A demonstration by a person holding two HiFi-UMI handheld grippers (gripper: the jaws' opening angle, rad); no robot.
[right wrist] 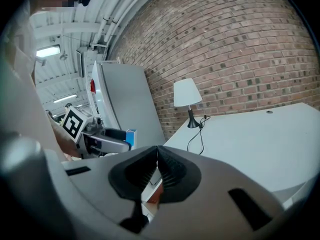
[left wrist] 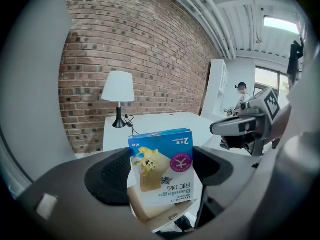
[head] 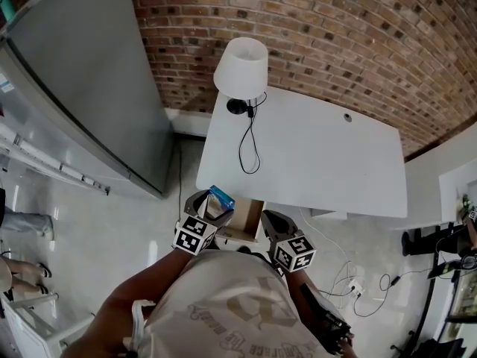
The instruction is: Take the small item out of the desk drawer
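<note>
My left gripper [head: 210, 204] is shut on a small blue bandage box [head: 221, 197], held upright just in front of the desk's near edge. In the left gripper view the box [left wrist: 162, 170] fills the gap between the black pads, its print upside down. Below it shows the open wooden drawer [head: 244, 219] under the white desk [head: 320, 155]. To the right of the drawer, my right gripper [head: 271, 222] has its jaws pressed together with nothing in them. The right gripper view shows the box [right wrist: 130, 136] in the left gripper at the left.
A white-shaded lamp [head: 241, 69] with a black cord stands at the desk's back left corner. A tall grey cabinet [head: 89, 80] stands left of the desk and a brick wall [head: 335, 28] behind it. Cables and a socket strip [head: 354, 286] lie on the floor at the right.
</note>
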